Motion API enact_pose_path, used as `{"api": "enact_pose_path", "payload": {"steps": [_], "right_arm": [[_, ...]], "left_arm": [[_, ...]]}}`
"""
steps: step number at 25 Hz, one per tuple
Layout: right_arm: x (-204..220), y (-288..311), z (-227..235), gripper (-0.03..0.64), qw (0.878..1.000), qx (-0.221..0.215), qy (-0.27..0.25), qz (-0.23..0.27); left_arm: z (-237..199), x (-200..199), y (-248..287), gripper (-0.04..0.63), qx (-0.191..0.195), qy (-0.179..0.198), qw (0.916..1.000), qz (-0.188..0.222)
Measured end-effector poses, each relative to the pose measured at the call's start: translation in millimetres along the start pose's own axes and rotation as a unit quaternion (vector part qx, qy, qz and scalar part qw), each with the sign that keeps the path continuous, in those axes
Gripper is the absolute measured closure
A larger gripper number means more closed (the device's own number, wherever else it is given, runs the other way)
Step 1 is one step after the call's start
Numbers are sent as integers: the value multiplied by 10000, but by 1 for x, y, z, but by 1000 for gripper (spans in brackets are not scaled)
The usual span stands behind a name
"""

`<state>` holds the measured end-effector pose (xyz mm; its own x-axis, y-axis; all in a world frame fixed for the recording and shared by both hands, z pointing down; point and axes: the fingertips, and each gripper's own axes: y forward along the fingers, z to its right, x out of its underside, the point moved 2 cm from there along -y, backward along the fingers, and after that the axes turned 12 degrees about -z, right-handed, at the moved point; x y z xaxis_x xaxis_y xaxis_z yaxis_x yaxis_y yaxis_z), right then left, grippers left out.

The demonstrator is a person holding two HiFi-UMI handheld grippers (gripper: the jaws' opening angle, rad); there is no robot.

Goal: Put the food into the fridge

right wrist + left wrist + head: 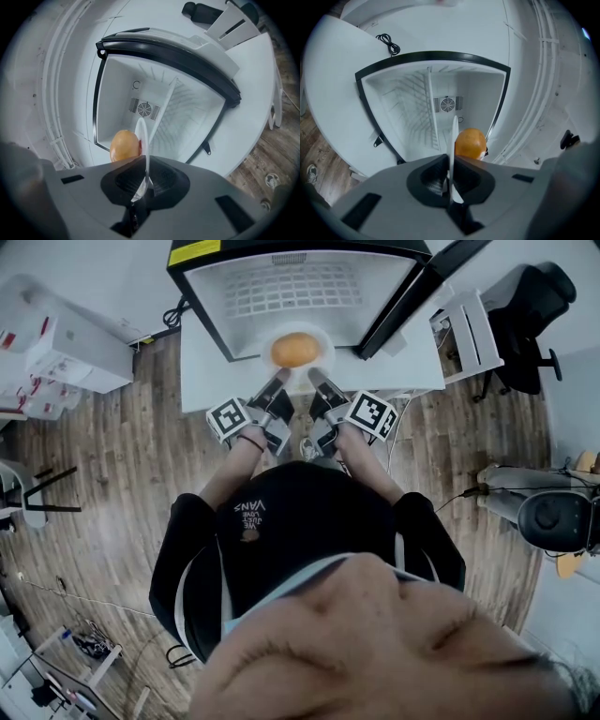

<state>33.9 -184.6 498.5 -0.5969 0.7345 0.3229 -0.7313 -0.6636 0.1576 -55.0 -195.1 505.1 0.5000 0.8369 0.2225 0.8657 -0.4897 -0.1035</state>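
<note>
White plate (322, 337) with orange food (295, 350) faces the open fridge's (382, 284) wire shelf (295, 287).

Your head camera looks steeply down over you at the open fridge (300, 296); both gripper cameras, close, face into it.

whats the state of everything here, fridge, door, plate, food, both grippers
fridge: open, nothing on the wire shelf that shows
fridge door: swung open
plate: held by its rim between both grippers, at the fridge opening
food: sitting on the plate
left gripper: shut on the plate
right gripper: shut on the plate
</note>
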Motion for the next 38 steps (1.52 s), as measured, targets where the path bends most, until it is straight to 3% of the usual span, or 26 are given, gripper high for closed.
{"api": "enact_pose_path", "payload": {"steps": [38], "right_arm": [[-85, 61, 33, 588, 9994, -2, 107, -324]], "left_arm": [[-36, -74, 62, 566, -231, -107, 9992, 296]]}}
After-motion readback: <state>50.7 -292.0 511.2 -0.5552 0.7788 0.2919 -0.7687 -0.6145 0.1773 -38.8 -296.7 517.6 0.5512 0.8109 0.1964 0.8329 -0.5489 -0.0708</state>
